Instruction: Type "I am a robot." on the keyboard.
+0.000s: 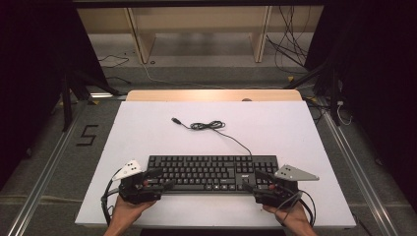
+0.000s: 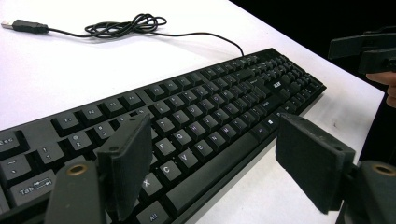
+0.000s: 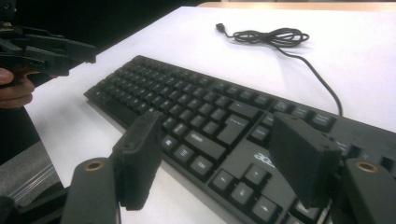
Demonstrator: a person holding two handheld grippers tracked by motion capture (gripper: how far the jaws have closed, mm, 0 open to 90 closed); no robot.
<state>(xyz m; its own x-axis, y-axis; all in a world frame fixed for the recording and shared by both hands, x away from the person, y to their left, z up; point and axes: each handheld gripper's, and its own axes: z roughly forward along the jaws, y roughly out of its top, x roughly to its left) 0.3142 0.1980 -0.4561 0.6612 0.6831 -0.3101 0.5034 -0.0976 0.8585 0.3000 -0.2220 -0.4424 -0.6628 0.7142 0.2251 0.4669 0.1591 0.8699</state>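
Both grippers, left [image 1: 156, 178] and right [image 1: 252, 180], hover wide open and empty over the ends of the keyboard [image 1: 212, 173]; gripping and lifting seemingly remain ahead.

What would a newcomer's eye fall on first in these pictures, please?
First, the black keyboard lying across the near half of the white table, with a hand-held gripper at each end: the left hand-held gripper and the right hand-held gripper, both with jaws open over the keys. Next, the keyboard's cable, running back from it to a loose coil and a plug at mid-table.
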